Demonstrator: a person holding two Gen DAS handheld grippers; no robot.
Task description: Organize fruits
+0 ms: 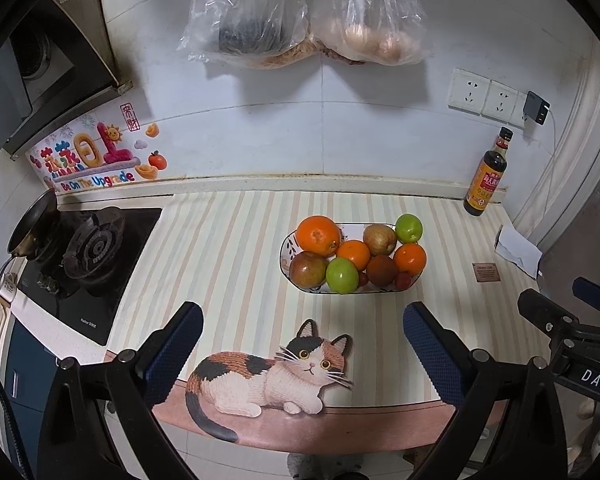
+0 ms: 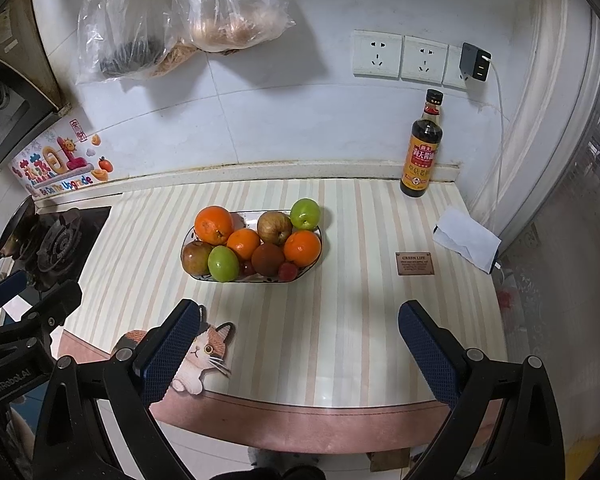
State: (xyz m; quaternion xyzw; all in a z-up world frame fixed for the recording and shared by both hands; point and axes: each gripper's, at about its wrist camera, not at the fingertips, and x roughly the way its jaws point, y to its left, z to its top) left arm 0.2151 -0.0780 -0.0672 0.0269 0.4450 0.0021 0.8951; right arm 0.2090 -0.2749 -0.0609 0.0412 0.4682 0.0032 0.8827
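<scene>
An oval patterned plate sits mid-counter on the striped mat, piled with fruit: three oranges, the biggest at the back left, two green fruits, brownish apples and small red fruits. My left gripper is open and empty, hovering near the counter's front edge, short of the plate. My right gripper is open and empty, in front of and right of the plate.
A soy sauce bottle stands at the back right by wall sockets. A folded white paper lies at the right. A gas stove with a pan is at the left. Plastic bags hang on the wall.
</scene>
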